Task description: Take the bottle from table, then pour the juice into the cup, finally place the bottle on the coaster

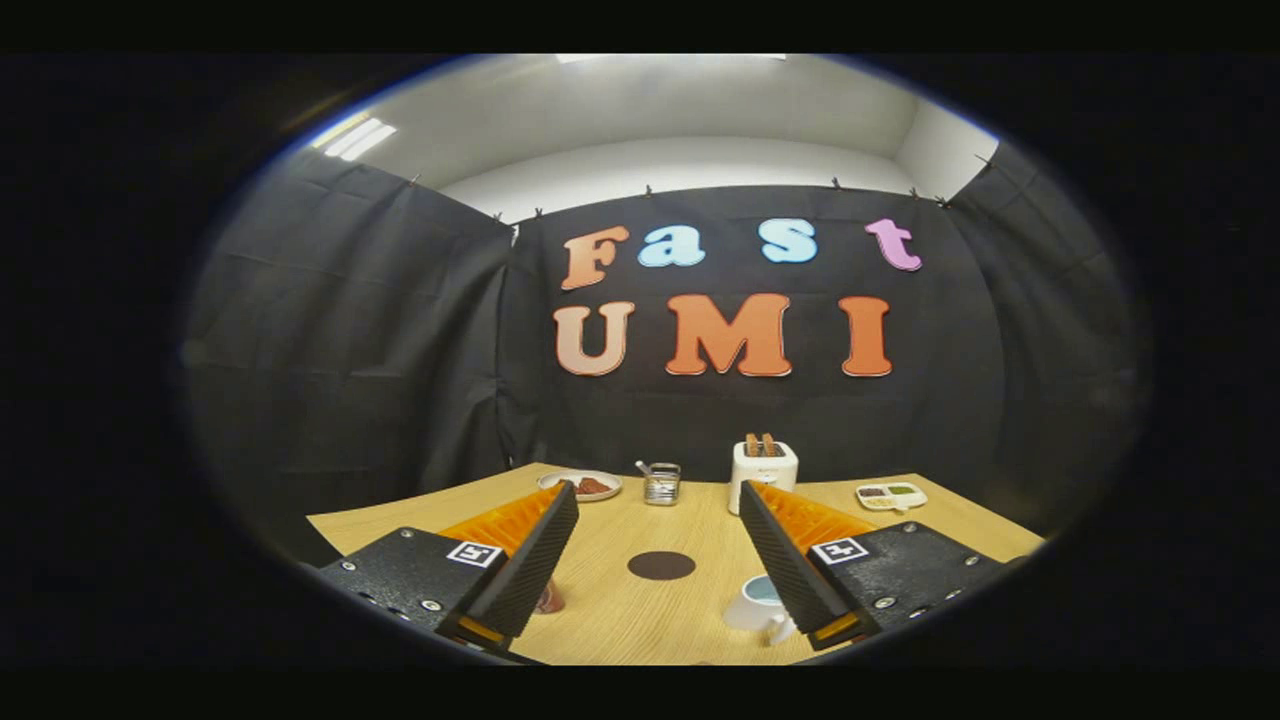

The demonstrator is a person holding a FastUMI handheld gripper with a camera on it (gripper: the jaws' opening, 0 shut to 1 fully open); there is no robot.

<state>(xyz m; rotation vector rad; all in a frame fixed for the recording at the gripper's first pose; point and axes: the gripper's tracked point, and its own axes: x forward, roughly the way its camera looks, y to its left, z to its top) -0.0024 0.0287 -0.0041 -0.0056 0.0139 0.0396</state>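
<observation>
On the wooden table point(610, 610) the gripper point(655, 500) hangs with its two fingers spread wide and nothing between them but bare tabletop. Between the fingers and a little ahead lies the coaster point(661, 565), a dark round disc flat on the wood. The cup point(762, 602), white with a handle, stands just beside the right finger, partly hidden behind it. By the left finger, low against its inner edge, a small reddish shape point(550, 599) peeks out; it may be the bottle, but too little of it shows to be sure. Well beyond the fingers, along the far edge of the table, stands a row of things: a plate point(579, 485) with something brown on it to the left, a small metal holder point(661, 484) next to it, a white toaster point(763, 473) with two slices standing in its slots, and a white divided dish point(891, 495) off to the right
</observation>
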